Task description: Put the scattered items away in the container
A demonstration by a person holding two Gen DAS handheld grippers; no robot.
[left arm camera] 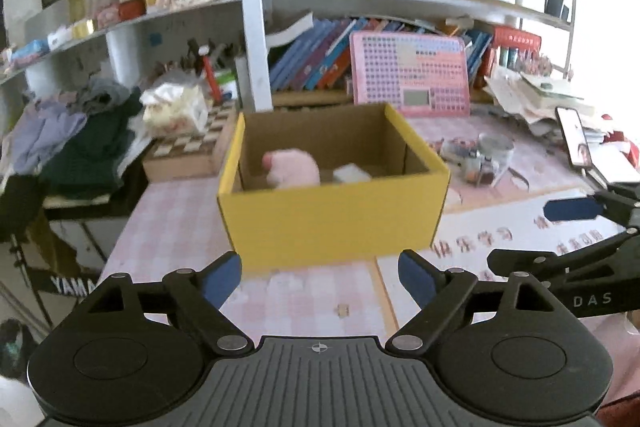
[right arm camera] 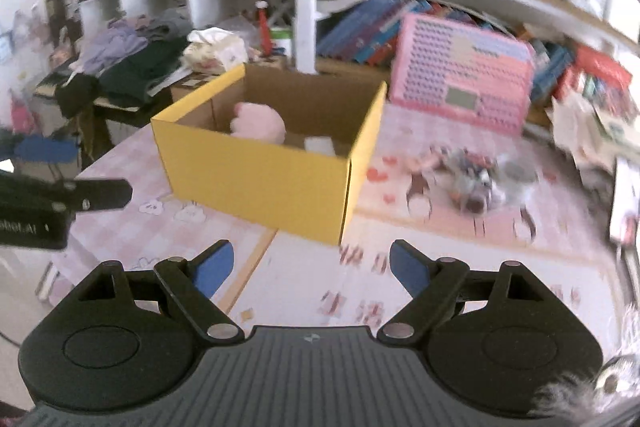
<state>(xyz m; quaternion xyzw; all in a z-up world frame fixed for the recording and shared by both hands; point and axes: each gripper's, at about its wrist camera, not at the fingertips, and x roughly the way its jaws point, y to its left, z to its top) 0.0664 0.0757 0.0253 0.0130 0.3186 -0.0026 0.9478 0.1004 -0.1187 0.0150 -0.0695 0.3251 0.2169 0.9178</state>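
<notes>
A yellow cardboard box (left arm camera: pixel 332 223) stands on the pink table; it also shows in the right wrist view (right arm camera: pixel 256 183). Inside lie a pink plush toy (left arm camera: pixel 292 167) (right arm camera: pixel 260 125) and a small white item (left arm camera: pixel 350 174) (right arm camera: pixel 319 145). A clear bag of small colourful items (left arm camera: pixel 480 157) (right arm camera: pixel 480 179) lies on the table to the right of the box. My left gripper (left arm camera: pixel 320 281) is open and empty in front of the box. My right gripper (right arm camera: pixel 310 269) is open and empty, near the box's right corner. The right gripper also shows at the right of the left wrist view (left arm camera: pixel 576 227).
A pink keyboard-like board (left arm camera: pixel 410 75) leans against the bookshelf behind the box. A phone (left arm camera: pixel 574 143) and paper piles sit at the right. Clothes (left arm camera: pixel 80 139), a tissue pack (left arm camera: pixel 176 109) and a chessboard box (left arm camera: pixel 188 147) lie at the left. The table edge drops off left.
</notes>
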